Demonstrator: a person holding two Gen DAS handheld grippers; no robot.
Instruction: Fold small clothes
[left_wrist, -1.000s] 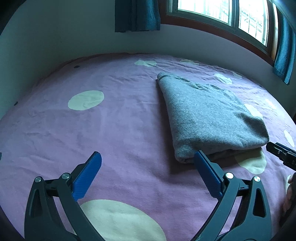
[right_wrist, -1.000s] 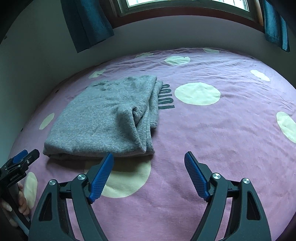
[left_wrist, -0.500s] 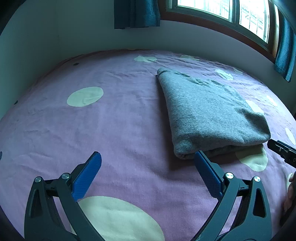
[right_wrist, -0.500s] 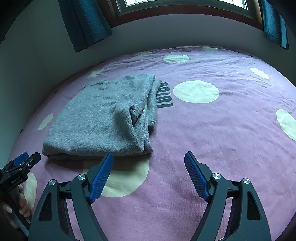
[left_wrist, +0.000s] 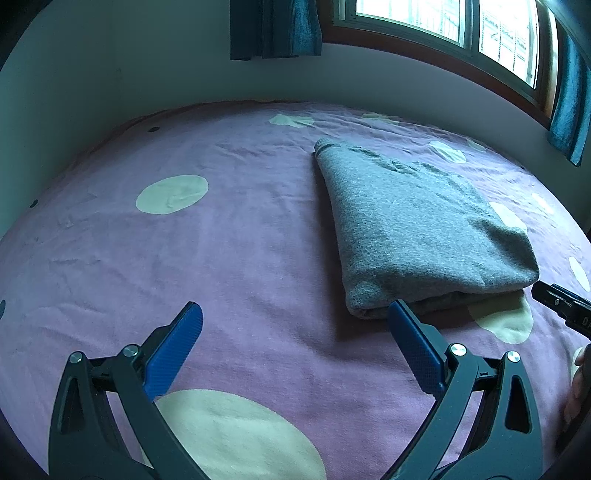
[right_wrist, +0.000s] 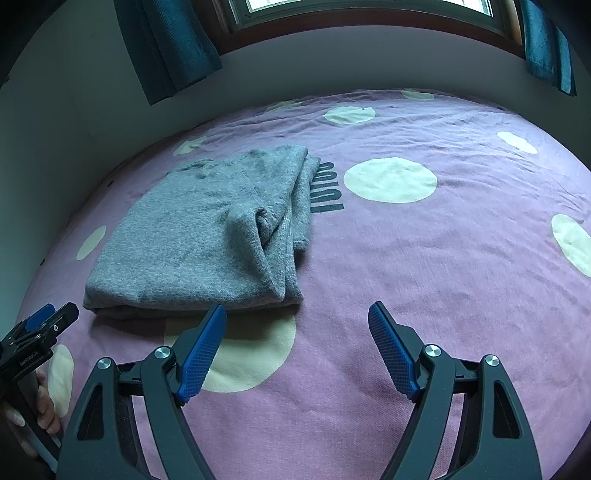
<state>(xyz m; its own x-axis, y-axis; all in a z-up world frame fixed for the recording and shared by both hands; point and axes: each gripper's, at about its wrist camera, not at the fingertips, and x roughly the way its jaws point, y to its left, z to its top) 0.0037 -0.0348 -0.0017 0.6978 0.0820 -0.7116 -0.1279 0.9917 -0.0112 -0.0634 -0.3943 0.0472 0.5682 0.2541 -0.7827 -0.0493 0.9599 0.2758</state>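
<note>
Left wrist view looks across a purple bedsheet with pale cream round spots (left_wrist: 184, 258), and the landmark on it is the folded grey knitted garment (left_wrist: 417, 229), lying flat in a thick rectangular stack. The left gripper (left_wrist: 295, 314) hovers just short of the garment's near folded edge, its blue-padded jaws spread wide and holding nothing; its right pad sits in front of the garment's near left corner, though contact cannot be judged. To the right of the garment's near right corner, the tip of the other tool pokes into frame.

From the right wrist view, the garment (right_wrist: 207, 232) lies ahead and to the left, its layered open edges facing right, partly covering dark printed letters (right_wrist: 327, 188) on the sheet (right_wrist: 443, 258). The right gripper (right_wrist: 297, 314) hangs near the garment's near right corner, jaws wide apart and empty. A large cream spot (right_wrist: 251, 350) lies just before the garment's near edge. Behind the garment rise a pale wall, teal curtains (right_wrist: 166, 44) and a window (left_wrist: 443, 26).
</note>
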